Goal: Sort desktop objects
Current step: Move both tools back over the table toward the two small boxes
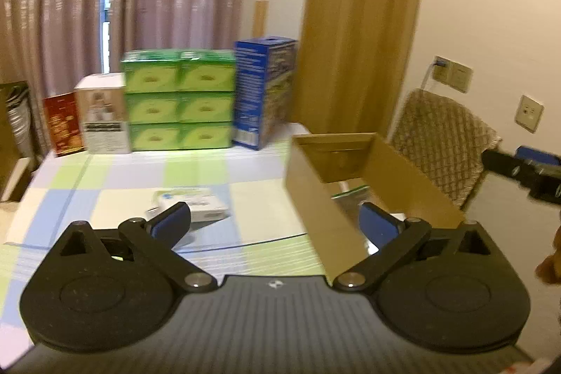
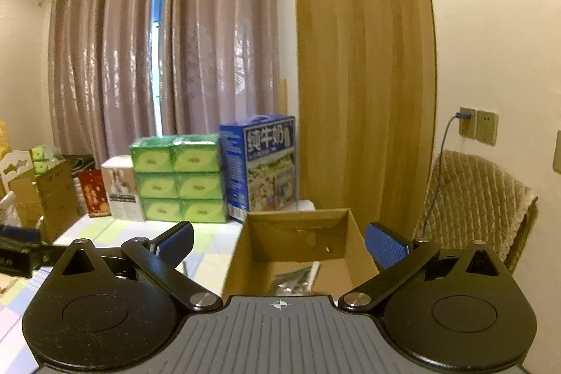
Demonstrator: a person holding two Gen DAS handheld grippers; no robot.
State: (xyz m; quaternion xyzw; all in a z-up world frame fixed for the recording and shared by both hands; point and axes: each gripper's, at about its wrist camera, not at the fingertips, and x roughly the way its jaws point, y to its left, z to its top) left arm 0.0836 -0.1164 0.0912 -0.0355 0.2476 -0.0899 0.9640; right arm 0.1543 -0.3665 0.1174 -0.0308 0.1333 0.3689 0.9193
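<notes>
Table: checked pastel cloth (image 1: pixel 105 191), a white packet (image 1: pixel 196 204) lying flat.
Box: open cardboard box (image 2: pixel 298 244) (flat packets inside).
Backdrop: green tissue packs (image 1: pixel 178 104), blue milk carton (image 2: pixel 261 163), curtains (image 2: pixel 115 58).
Grippers: left gripper (image 1: pixel 275 219) and right gripper (image 2: pixel 280 242) both spread wide, empty.

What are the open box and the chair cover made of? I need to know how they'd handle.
The box looks like plain brown cardboard: matte, thin flat walls, folded corners. The chair cover looks like soft quilted fabric, beige, with stitched diamond padding, draped over the chair back. The exact fibre cannot be told.
</notes>
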